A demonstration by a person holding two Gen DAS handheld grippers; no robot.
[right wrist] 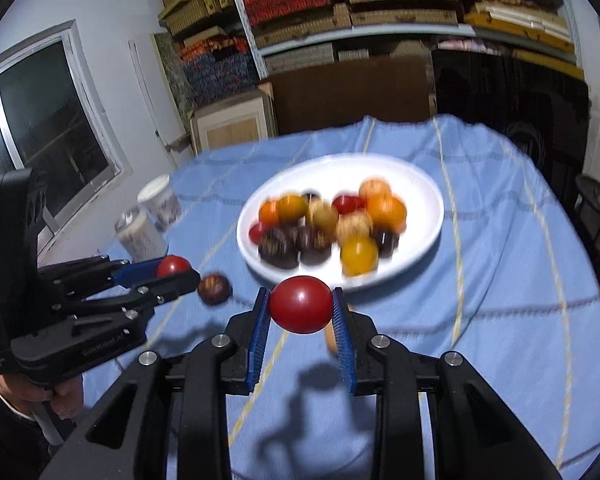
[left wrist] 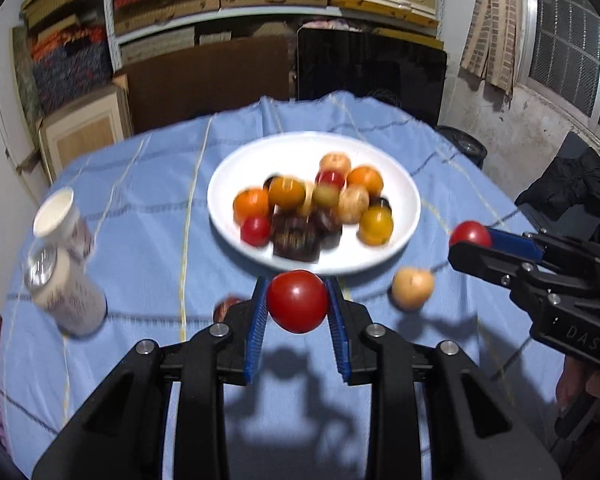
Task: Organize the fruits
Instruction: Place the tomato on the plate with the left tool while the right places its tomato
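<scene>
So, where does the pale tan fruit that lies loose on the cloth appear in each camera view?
Left wrist view: pale tan fruit lies on the blue cloth, lower right of the white plate, between both tools.
Right wrist view: only a small orange-tan edge shows behind the right tool's pad; mostly hidden.
Shared landmark: the white plate.

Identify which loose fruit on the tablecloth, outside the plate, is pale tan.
The tan fruit near the plate's front rim; the other loose fruit is dark reddish-brown.
</scene>
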